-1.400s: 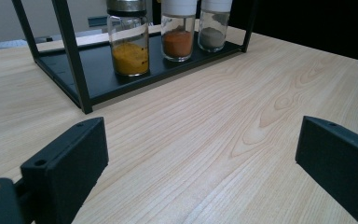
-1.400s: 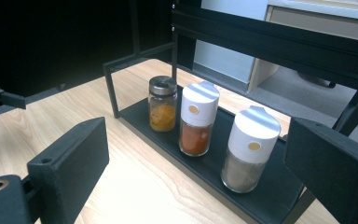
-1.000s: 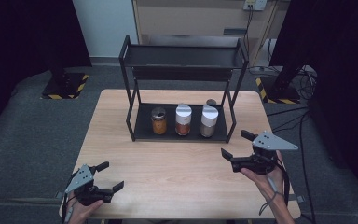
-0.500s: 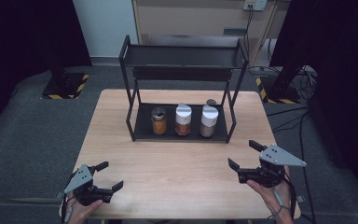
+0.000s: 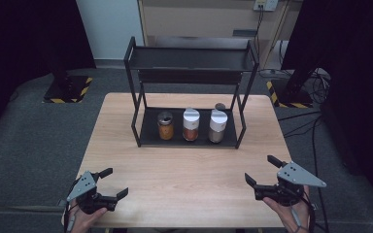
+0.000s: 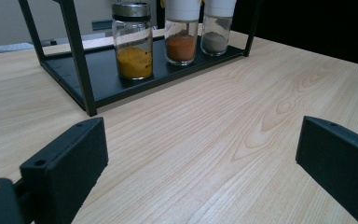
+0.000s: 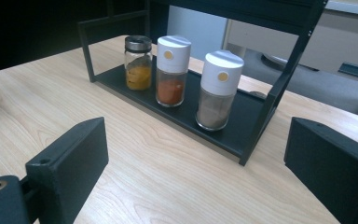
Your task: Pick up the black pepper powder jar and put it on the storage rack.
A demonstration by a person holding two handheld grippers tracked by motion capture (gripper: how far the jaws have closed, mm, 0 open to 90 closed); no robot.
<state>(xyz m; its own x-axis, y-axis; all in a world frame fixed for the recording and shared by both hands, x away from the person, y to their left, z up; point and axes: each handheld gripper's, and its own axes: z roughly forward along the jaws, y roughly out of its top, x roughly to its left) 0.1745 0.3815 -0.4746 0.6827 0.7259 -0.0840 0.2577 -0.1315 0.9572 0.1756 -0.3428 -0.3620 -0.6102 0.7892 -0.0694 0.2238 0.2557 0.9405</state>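
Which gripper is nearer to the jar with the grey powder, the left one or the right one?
Right. The right gripper is in front of the grey powder jar, slightly to its right. The left gripper is at the table's opposite front corner, clearly farther.

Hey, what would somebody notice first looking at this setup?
Probably the black two-tier rack at the far middle of the wooden table, with three spice jars in a row on its lower shelf: a yellow-filled jar, an orange-filled jar and a grey-filled jar. Near the table's front edge, the left gripper and right gripper sit open and empty.
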